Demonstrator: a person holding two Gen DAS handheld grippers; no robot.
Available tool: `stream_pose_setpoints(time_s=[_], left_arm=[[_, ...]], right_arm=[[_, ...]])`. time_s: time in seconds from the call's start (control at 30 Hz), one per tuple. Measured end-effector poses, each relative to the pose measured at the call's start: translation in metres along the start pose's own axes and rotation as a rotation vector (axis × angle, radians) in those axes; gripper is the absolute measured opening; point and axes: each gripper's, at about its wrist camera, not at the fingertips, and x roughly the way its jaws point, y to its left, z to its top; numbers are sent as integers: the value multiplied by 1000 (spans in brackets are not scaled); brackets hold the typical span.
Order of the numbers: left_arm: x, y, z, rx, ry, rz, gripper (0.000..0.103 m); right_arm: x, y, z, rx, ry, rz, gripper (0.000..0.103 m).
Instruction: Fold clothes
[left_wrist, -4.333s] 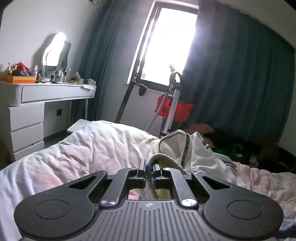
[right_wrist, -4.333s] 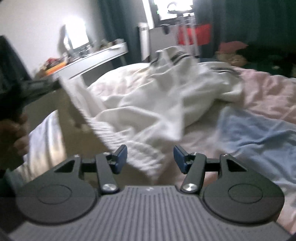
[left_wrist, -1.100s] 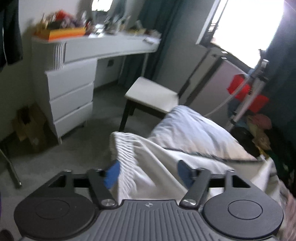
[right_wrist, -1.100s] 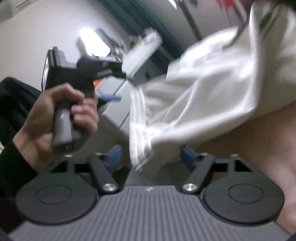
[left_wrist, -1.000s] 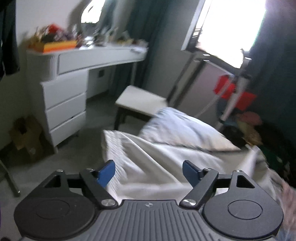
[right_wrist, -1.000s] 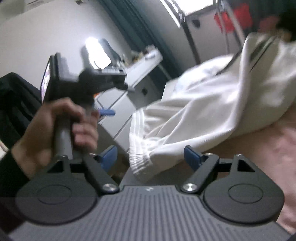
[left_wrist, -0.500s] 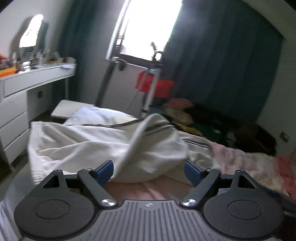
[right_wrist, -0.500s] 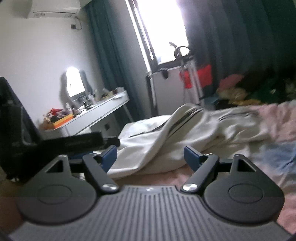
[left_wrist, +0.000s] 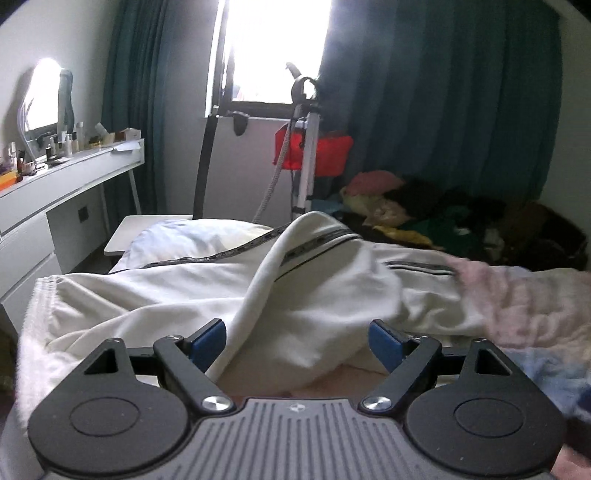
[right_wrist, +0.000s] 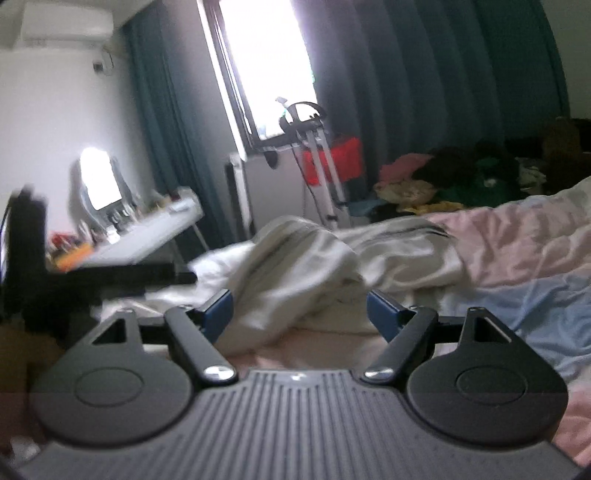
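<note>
A cream-white garment with dark side stripes (left_wrist: 192, 295) lies loosely spread on the bed, one fold rising in a ridge through its middle, its ribbed waistband at the left edge. My left gripper (left_wrist: 297, 341) hovers open just before it, blue pads wide apart and off the cloth. In the right wrist view the same garment (right_wrist: 295, 266) is bunched ahead of my right gripper (right_wrist: 299, 312), which is open too with nothing pinched. The left gripper's dark body (right_wrist: 92, 280) shows blurred at that view's left.
Pink and light-blue bedding (right_wrist: 517, 266) covers the bed to the right. A white dresser (left_wrist: 55, 192) with bottles and a mirror stands left, a white stool (left_wrist: 125, 232) beside the bed. Beyond are a red-bagged steamer stand (left_wrist: 310, 151), a clothes heap (left_wrist: 424, 206) and dark curtains.
Both grippers have swung from the dresser side round toward the window. The garment, held up earlier, now lies released on the bed; both sets of jaws stand wide.
</note>
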Motion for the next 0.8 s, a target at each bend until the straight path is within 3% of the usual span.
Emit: stream_pose_setpoints(time_s=[0.1, 0.2, 0.37, 0.57, 0.63, 0.73, 0.8], left_arm=[[53, 12, 6, 13, 1, 17, 84], [109, 19, 21, 32, -9, 51, 80], [202, 22, 57, 34, 11, 48, 74], [283, 2, 95, 112, 96, 7, 43], [296, -7, 101, 141, 110, 5, 10], [289, -22, 105, 199, 85, -16, 5], [265, -31, 107, 224, 35, -60, 4]], right_arm=[[24, -22, -13, 4, 61, -23, 82], [50, -49, -14, 123, 104, -23, 82], [86, -82, -21, 199, 59, -91, 83], [128, -104, -31, 207, 88, -139, 82], [136, -105, -30, 207, 83, -142, 82], [142, -100, -32, 162, 62, -143, 81], [142, -96, -35, 143, 68, -136, 82]])
